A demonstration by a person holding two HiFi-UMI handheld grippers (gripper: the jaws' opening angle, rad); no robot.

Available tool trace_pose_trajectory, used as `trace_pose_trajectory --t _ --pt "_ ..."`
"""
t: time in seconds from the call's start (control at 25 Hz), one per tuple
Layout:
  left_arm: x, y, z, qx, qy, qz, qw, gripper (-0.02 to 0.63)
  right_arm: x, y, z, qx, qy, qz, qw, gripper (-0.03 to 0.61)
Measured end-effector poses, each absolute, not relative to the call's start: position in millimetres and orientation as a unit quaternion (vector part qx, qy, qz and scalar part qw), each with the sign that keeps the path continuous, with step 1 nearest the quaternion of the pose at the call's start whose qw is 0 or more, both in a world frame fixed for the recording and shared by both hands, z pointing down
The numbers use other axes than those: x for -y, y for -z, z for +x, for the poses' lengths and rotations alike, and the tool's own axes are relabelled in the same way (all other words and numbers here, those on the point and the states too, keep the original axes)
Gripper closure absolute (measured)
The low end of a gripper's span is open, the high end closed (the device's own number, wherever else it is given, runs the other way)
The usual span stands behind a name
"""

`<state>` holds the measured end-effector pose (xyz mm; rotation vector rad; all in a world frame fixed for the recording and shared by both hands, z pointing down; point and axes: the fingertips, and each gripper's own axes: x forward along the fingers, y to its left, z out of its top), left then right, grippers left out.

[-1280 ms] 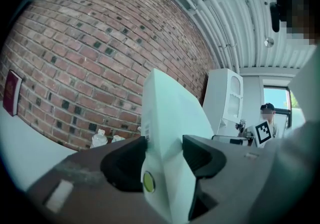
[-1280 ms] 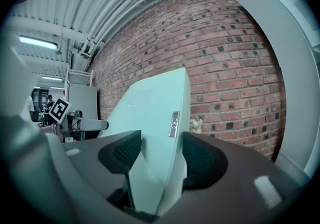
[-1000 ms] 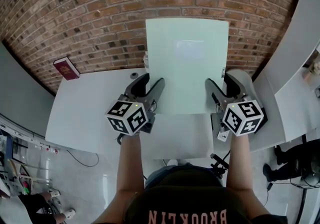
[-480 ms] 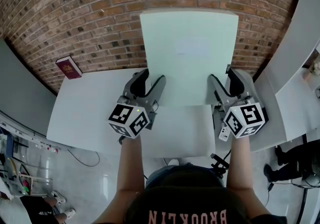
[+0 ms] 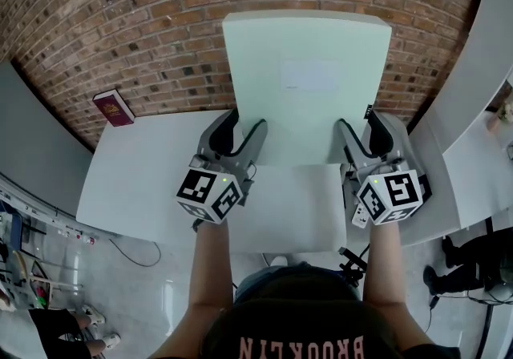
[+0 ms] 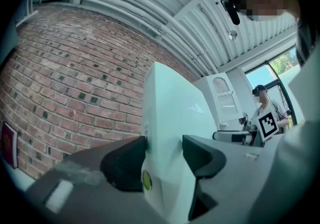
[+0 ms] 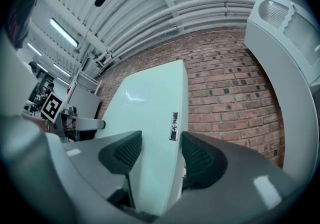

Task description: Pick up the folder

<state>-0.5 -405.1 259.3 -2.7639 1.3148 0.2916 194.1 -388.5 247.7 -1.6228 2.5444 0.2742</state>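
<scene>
Pale green folder [image 5: 307, 89] held up over white table [image 5: 136, 181], far end tilted up against brick wall [image 5: 120, 21]. Left gripper [image 5: 243, 130] clenched on folder's left edge, right gripper [image 5: 361, 127] clenched on its right edge. Both gripper views show pads pressing folder's sides. Small label [image 7: 174, 126] on folder's right edge, just past right gripper's jaws. Red book [image 5: 113, 107] at table's far left corner, well apart from folder.

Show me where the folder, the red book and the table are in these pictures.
folder [image 5: 309, 85], head view, middle of its pale green face.
red book [image 5: 113, 107], head view, centre of its cover.
table [image 5: 136, 181], head view, bare left part.
</scene>
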Motion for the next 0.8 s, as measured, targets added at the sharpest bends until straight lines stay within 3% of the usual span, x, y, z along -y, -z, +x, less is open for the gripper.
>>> trace_pose_trajectory --t 0.8 --pt "408 -244 -1 -0.437 -0.099 -0.892 0.051 0.372 393 -232 192 -0.837 -0.109 -0.534 0.054 0.334"
